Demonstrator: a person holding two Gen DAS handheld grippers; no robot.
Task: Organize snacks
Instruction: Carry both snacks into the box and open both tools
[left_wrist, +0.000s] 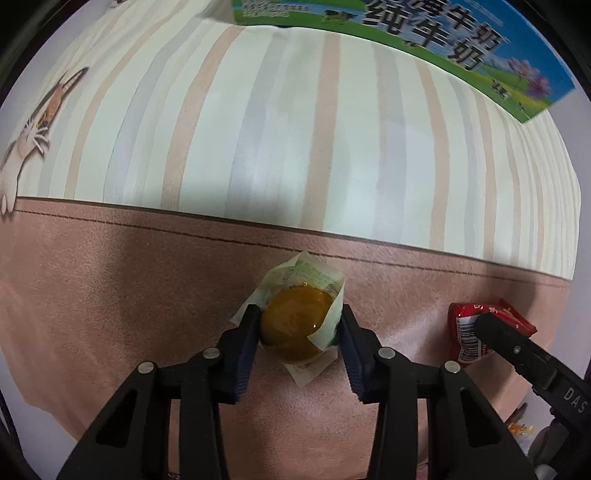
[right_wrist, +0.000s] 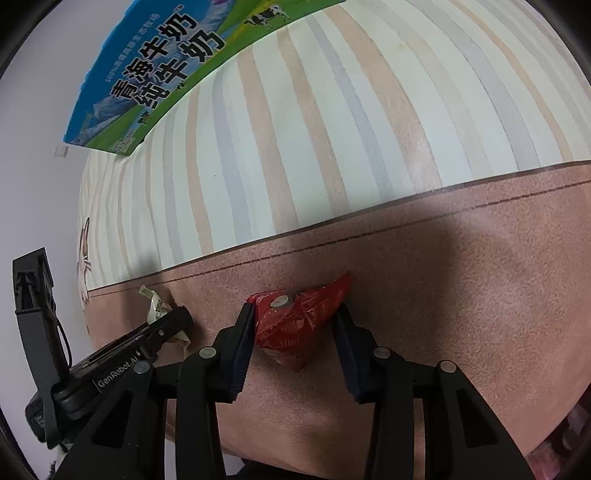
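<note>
A wrapped yellow-orange cake in pale translucent wrapping sits between the fingers of my left gripper, which is shut on it over the pink border of the mat. A red snack packet sits between the fingers of my right gripper, which is shut on it. The red packet and one right finger show at the right of the left wrist view. The cake's wrapper and the left gripper show at the left of the right wrist view.
A blue and green milk carton box stands at the far side of the striped mat; it also shows in the right wrist view. A cat print marks the mat's left part. The table edge lies close at the right.
</note>
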